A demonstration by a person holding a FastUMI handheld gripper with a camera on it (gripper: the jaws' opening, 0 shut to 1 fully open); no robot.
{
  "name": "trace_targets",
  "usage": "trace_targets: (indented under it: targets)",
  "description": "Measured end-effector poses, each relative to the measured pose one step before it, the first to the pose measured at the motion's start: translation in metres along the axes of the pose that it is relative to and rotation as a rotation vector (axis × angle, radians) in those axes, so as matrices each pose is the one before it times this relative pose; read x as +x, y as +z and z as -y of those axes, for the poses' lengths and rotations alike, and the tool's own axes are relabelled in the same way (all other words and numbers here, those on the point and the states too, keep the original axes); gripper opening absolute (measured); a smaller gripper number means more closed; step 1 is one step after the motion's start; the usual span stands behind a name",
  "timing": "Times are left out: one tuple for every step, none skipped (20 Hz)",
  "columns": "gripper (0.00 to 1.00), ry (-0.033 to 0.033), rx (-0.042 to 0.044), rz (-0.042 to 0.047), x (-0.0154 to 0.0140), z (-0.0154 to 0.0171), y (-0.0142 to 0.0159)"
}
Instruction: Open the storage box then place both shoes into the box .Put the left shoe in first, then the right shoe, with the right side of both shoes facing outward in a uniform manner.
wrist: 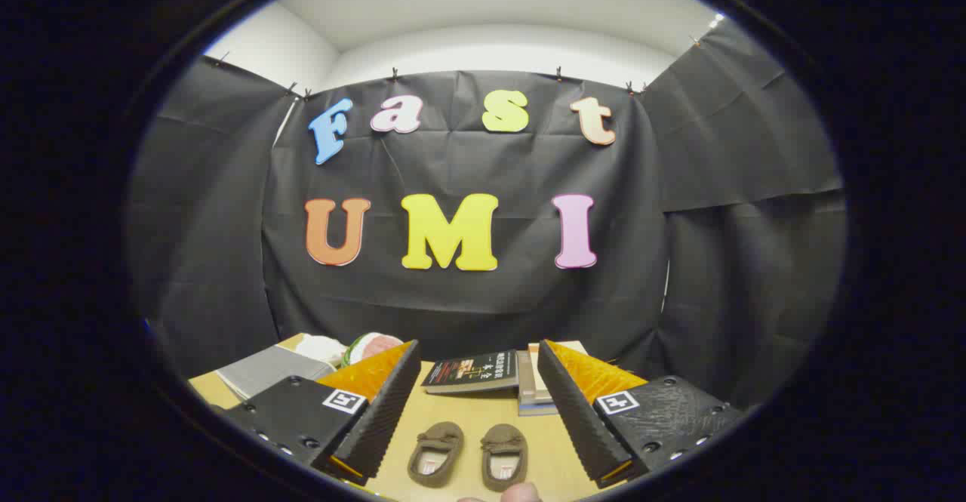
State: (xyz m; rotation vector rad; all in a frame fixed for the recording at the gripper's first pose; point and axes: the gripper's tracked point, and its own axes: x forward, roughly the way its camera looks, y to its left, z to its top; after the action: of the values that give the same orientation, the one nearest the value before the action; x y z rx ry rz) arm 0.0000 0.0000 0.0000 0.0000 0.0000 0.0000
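Observation:
Two small brown shoes lie side by side on the wooden table (pixel 460 415), toes pointing away: the left shoe (pixel 435 452) and the right shoe (pixel 504 455). They sit low between the two fingers of my gripper (pixel 477 404), which stands open and holds nothing. A grey flat box (pixel 266 370) rests beyond the left finger, at the table's far left.
A dark book (pixel 473 371) and a stack of books (pixel 533 392) lie beyond the shoes, near the black cloth wall. A pale bundle (pixel 321 347) and a round pink and green thing (pixel 372 345) lie behind the grey box. A fingertip (pixel 521 493) shows just below the shoes.

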Motion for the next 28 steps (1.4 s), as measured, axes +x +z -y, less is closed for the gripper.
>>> trace_targets:
  targets:
    - [0.95,0.00760,-0.00038,0.00055,0.00024,-0.00262,0.00155]
    - [0.95,0.00483,-0.00083,0.00314,0.00100,-0.00040,0.00139]
    - [0.95,0.00371,-0.00103,0.00277,0.00034,-0.00114,0.00218]
    - [0.95,0.00412,0.00122,0.00221,-0.00002,-0.00139,0.00094]
    - [0.95,0.00535,0.00012,0.00074,-0.00025,-0.00107,0.00127]
    - [0.95,0.00251,0.00109,0.00071,0.00027,-0.00031,0.00042]
    - [0.95,0.00397,0.00116,-0.00177,0.00036,-0.00022,0.00041]
    - [0.95,0.00415,0.00300,-0.00361,0.00051,0.00037,-0.00108]
    - [0.95,0.00479,0.00443,-0.00346,0.00006,0.00016,-0.00011]
    - [0.95,0.00371,0.00305,-0.00406,0.00164,0.00012,-0.00125]
    - [0.95,0.00396,0.00181,-0.00453,0.00043,-0.00014,-0.00083]
    - [0.95,0.00364,0.00122,-0.00263,-0.00079,0.00041,-0.00107]
    - [0.95,0.00472,0.00129,-0.00175,0.00064,0.00019,0.00045]
    - [0.95,0.00478,0.00109,-0.00065,0.00056,-0.00063,-0.00084]
    - [0.95,0.00646,0.00071,-0.00069,0.00021,-0.00089,0.00065]
    - [0.95,0.00668,-0.00008,-0.00053,0.00012,-0.00155,-0.00062]
    - [0.95,0.00835,-0.00006,-0.00055,-0.00014,-0.00145,0.00066]
    - [0.95,0.00826,0.00075,-0.00093,0.00161,-0.00171,-0.00049]
    - [0.95,0.00961,0.00229,-0.00224,0.00136,-0.00167,-0.00084]
    - [0.95,0.00984,0.00282,-0.00172,0.00076,-0.00305,-0.00091]
    - [0.95,0.00879,0.00271,-0.00150,0.00240,-0.00187,-0.00090]
    - [0.95,0.00854,0.00297,-0.00102,0.00167,-0.00196,-0.00152]
    - [0.95,0.00909,0.00434,-0.00183,0.00286,-0.00249,-0.00078]
    - [0.95,0.01081,0.00486,-0.00198,0.00354,-0.00325,-0.00201]
    - [0.95,0.00994,0.00602,-0.00284,0.00429,-0.00260,-0.00180]
    - [0.95,0.01503,0.00926,-0.00369,0.00415,-0.00368,-0.00387]
    - [0.95,0.02010,0.01333,-0.00194,0.00449,-0.00593,-0.00292]
    - [0.95,0.01670,0.01227,-0.00292,0.00608,-0.00596,-0.00422]
